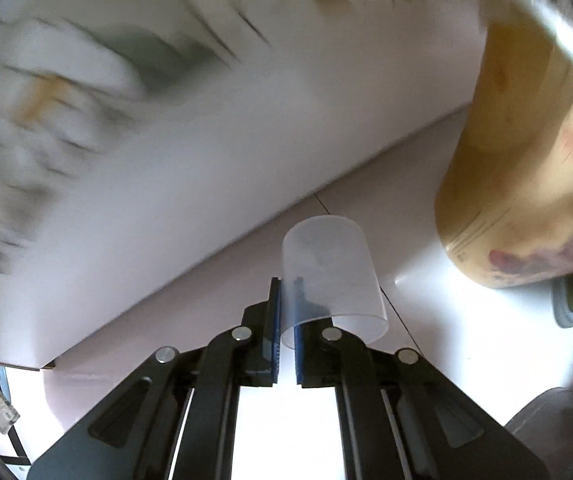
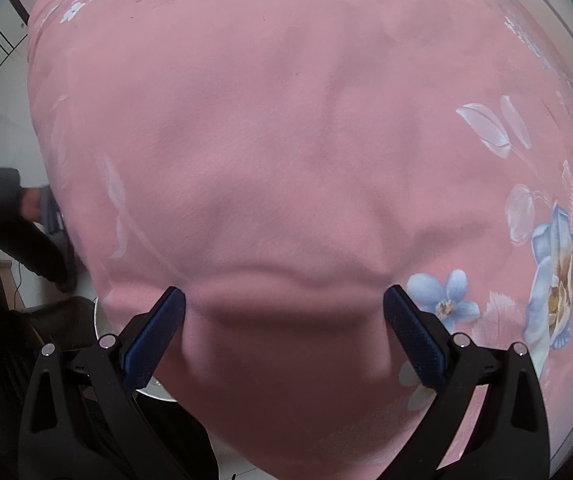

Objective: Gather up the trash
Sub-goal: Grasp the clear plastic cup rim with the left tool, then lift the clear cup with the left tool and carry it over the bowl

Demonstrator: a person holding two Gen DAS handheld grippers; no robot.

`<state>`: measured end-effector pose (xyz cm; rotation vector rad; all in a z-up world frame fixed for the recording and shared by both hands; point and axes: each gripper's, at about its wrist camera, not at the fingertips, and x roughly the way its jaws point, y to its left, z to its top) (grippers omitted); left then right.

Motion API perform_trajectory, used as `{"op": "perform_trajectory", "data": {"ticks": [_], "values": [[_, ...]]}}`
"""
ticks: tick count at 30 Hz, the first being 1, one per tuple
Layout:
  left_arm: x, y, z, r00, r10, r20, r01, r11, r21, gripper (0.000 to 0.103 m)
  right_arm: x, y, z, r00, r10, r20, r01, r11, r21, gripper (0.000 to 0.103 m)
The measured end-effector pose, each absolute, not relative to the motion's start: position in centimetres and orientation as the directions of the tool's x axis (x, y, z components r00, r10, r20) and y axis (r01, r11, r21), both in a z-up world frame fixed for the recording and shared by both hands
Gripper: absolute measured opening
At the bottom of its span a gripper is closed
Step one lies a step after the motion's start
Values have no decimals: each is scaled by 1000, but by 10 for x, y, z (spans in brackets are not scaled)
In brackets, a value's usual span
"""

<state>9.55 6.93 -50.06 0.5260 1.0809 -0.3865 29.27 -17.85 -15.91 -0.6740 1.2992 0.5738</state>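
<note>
We start at the left gripper [image 1: 286, 312], bottom centre of its view: its blue pads [image 1: 275, 320] are pinched tight on the wall of a translucent, frosted plastic cup [image 1: 328, 276], one pad inside the rim and one outside. The cup stands out from the jaws toward the middle of the frame, open mouth nearest us. Beyond it lies a pale glossy floor [image 1: 246, 280], and a broad white slab [image 1: 206, 140] sweeps across the upper left, badly smeared. At the right edge we catch a tan, rounded container with reddish print [image 1: 518, 184], possibly a paper bag or tub.

Over to the right gripper [image 2: 284, 300], low in its frame: jaws spread wide, nothing between them, above a pink floral blanket [image 2: 286, 140] filling the view. A dark sleeve [image 2: 26, 240] shows at the left edge.
</note>
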Motion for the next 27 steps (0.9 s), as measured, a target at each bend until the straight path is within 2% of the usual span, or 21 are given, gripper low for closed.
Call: {"op": "perform_trajectory", "data": {"ticks": [5, 12, 24, 27], "values": [[84, 64, -451, 413, -45, -910, 558, 802, 213, 7, 271, -180, -154, 168, -18, -986, -742, 656, -139, 97], [71, 83, -433, 394, -53, -918, 585, 785, 205, 7, 240, -180, -141, 170, -11, -985, -777, 614, -141, 97], [59, 106, -285, 410, -87, -908, 702, 665, 254, 7, 193, -186, -107, 222, 43, -974, -789, 595, -154, 97], [61, 103, -280, 426, -88, -901, 721, 634, 279, 7, 180, -190, -102, 231, 73, -970, -789, 597, -143, 97]]}}
